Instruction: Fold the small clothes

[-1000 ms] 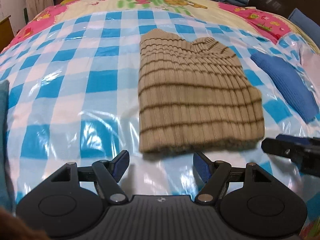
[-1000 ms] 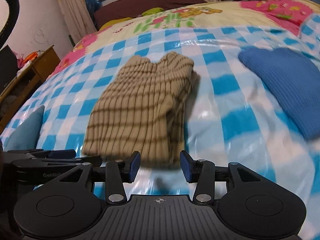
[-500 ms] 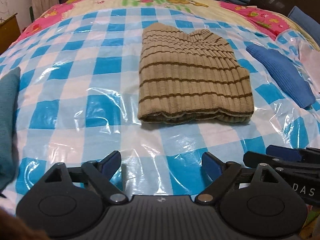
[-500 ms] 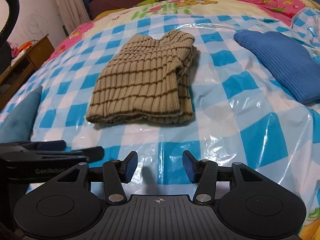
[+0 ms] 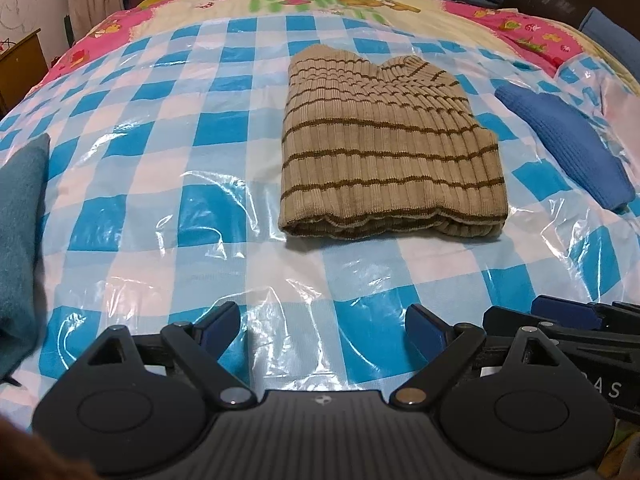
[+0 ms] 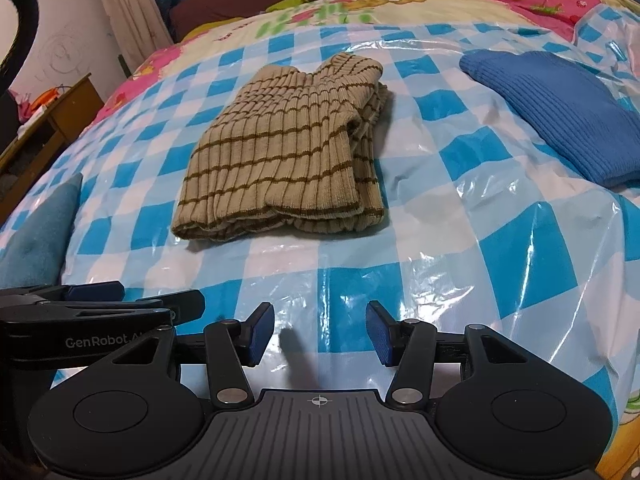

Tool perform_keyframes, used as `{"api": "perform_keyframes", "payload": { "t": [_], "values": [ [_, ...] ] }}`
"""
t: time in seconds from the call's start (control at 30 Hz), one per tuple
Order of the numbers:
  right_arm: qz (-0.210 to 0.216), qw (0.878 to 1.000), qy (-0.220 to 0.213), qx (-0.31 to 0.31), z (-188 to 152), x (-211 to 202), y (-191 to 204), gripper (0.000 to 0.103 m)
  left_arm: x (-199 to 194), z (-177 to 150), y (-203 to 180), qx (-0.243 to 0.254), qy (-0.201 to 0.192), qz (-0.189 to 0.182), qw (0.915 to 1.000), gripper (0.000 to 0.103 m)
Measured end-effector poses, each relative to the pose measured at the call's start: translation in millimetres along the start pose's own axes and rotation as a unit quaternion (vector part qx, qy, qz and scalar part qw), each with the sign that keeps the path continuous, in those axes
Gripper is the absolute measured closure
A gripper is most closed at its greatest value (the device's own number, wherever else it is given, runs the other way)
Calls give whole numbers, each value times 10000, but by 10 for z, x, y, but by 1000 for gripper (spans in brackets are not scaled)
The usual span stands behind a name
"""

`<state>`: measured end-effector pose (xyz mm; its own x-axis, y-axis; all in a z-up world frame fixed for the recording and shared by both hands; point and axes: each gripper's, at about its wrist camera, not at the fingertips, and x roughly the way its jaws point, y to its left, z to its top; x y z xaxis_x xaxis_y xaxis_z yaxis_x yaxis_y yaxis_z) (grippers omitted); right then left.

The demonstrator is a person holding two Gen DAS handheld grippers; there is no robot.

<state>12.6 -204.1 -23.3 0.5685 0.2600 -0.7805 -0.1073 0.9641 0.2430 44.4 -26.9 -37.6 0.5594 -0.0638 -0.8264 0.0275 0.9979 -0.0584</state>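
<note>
A tan knit garment with brown stripes (image 5: pixel 388 148) lies folded into a thick rectangle on the checked plastic sheet (image 5: pixel 160 184) over the bed; it also shows in the right wrist view (image 6: pixel 284 156). My left gripper (image 5: pixel 322 326) is open and empty, well short of the garment's near edge. My right gripper (image 6: pixel 320 332) is open and empty, also back from it. Each gripper shows at the side of the other's view: the right one (image 5: pixel 560 316), the left one (image 6: pixel 100 304).
A folded blue knit garment (image 5: pixel 568 140) lies to the right, also in the right wrist view (image 6: pixel 560 108). A teal cloth (image 5: pixel 20 216) lies at the left edge. A wooden cabinet (image 6: pixel 44 120) stands left of the bed. Pillows and stacked clothes lie at the far end.
Both grippers have pulled back from the folded tan garment toward the near edge of the bed. The left gripper's jaws have opened wider.
</note>
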Motion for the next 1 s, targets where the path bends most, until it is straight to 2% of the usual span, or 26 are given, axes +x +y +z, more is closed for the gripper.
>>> {"api": "perform_keyframes", "payload": {
  "t": [1.0],
  "values": [
    [-131,9999,68,76,-72,29,-2,52,14,-72,-56,151,133,254,9995,8]
  ]
}}
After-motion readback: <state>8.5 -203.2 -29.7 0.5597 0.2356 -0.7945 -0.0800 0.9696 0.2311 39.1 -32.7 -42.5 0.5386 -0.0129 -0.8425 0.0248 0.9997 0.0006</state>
